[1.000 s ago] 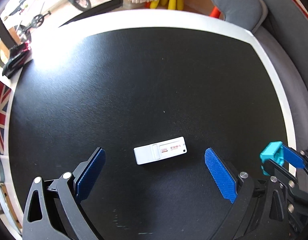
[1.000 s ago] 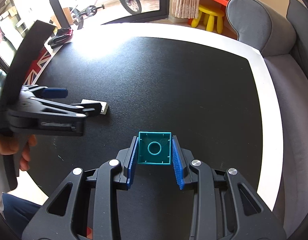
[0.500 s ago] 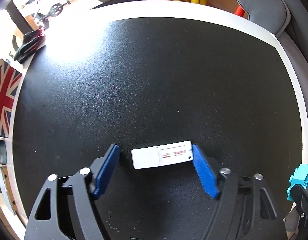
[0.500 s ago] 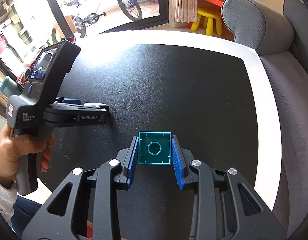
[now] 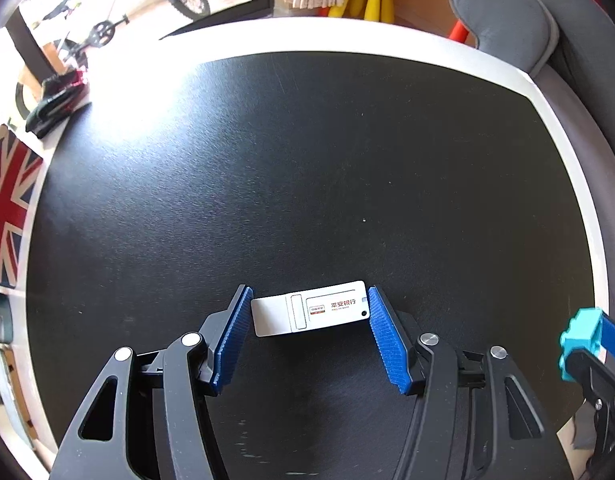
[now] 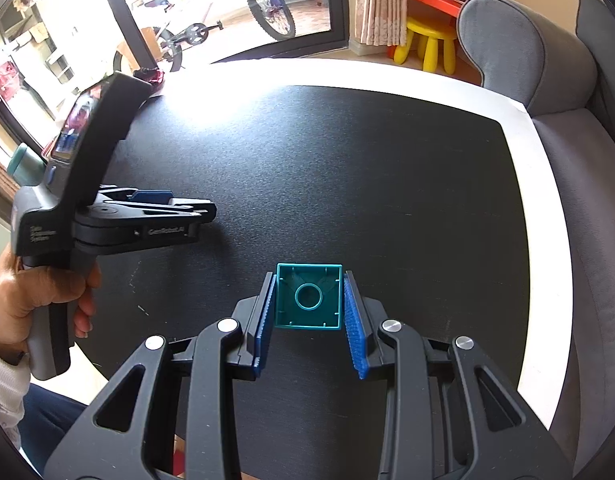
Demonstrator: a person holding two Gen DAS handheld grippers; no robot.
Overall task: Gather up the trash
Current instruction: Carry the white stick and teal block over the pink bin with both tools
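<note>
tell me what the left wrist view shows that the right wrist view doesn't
Only the left wrist view shows the white usb stick between the left gripper pads, plus the union jack. Only the right wrist view shows the teal block's hollow underside, clamped in the right gripper, and the hand holding the other tool. Both show the black table, bicycle and yellow stool.

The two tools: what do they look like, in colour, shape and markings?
Each tool, left and right, has black skeletal arms with triangular cut-outs, silver rivets and ribbed blue pads. The left one has a grey pistol handle with white lettering and a small screen. The hand wears a white sleeve.
</note>
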